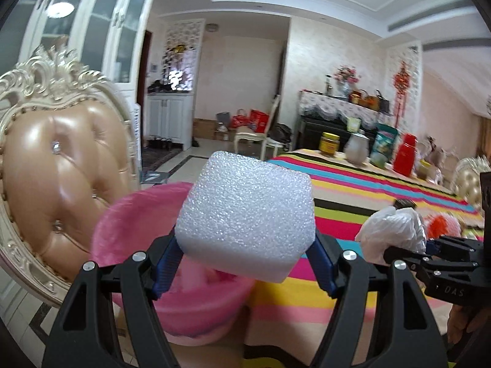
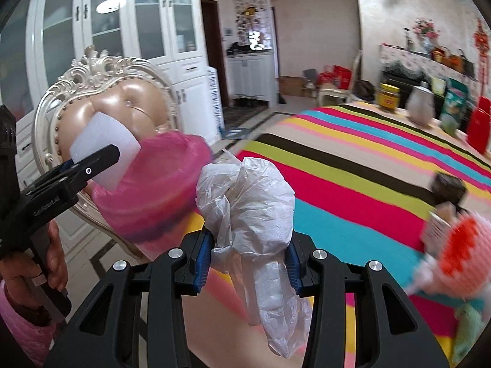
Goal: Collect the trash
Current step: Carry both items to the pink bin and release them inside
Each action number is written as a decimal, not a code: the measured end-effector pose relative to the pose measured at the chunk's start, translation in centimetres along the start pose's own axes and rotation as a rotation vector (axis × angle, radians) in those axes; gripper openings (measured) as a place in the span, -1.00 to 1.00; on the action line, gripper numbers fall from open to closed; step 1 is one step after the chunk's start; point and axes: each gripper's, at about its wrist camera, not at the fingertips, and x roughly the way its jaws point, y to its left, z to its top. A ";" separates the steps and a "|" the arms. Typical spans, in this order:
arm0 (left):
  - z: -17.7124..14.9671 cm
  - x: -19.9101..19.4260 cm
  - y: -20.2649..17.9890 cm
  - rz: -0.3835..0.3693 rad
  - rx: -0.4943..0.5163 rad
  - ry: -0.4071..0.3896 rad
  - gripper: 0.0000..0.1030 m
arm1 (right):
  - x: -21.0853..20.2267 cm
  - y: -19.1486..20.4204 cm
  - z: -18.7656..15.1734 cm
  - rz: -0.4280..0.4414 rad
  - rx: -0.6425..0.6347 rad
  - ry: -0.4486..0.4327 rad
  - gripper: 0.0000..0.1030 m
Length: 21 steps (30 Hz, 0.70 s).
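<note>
The left hand-held gripper (image 1: 245, 263) pinches a white foam block (image 1: 247, 214) between its blue pads, gripping it low so most of the block stands clear above the fingers. It holds the block right over the mouth of the pink bin (image 1: 129, 220), which stands at the near corner of the desk (image 1: 353, 190) beside the ornate chair (image 1: 61, 165). Judging by that position, the block is held there ready to be dropped in, and the bin sits at the desk's edge so both hands can reach it.

The right hand-held gripper (image 2: 250, 263) is clamped on a crumpled white plastic bag (image 2: 245, 202). The bunched top rises above the fingers and a loose tail hangs below them, so the hold looks firm on the middle of the wad. It floats above the striped cloth just beside the bin (image 2: 153, 196), a little farther from the opening than the left one, probably next in line for the drop.

Both grippers point forward and roughly level across the desk. In the right view the person's left hand (image 2: 55, 260) wraps the left gripper's handle from below. A pink and orange knitted item (image 2: 460, 257) lies blurred on the desk to the right; whether it counts as trash is unclear.
</note>
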 end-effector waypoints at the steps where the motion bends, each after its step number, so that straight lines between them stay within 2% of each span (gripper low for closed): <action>1: 0.3 0.4 0.8 0.005 -0.003 0.007 0.37 | 0.7 0.4 0.6 0.016 -0.004 0.004 -0.22; 3: 0.7 1.7 2.3 0.037 -0.005 0.036 0.37 | 2.1 1.6 2.0 0.041 -0.018 0.010 -0.22; 10: 1.2 5.6 7.3 0.057 -0.055 0.112 0.37 | 6.4 4.7 6.1 0.126 -0.030 0.018 -0.21; 19: 0.2 8.1 10.6 0.068 -0.096 0.165 0.37 | 11.4 7.8 8.3 0.172 -0.051 0.050 -0.18; 21: 0.0 8.3 10.9 0.068 -0.096 0.169 0.38 | 12.3 8.1 8.5 0.182 -0.044 0.056 -0.10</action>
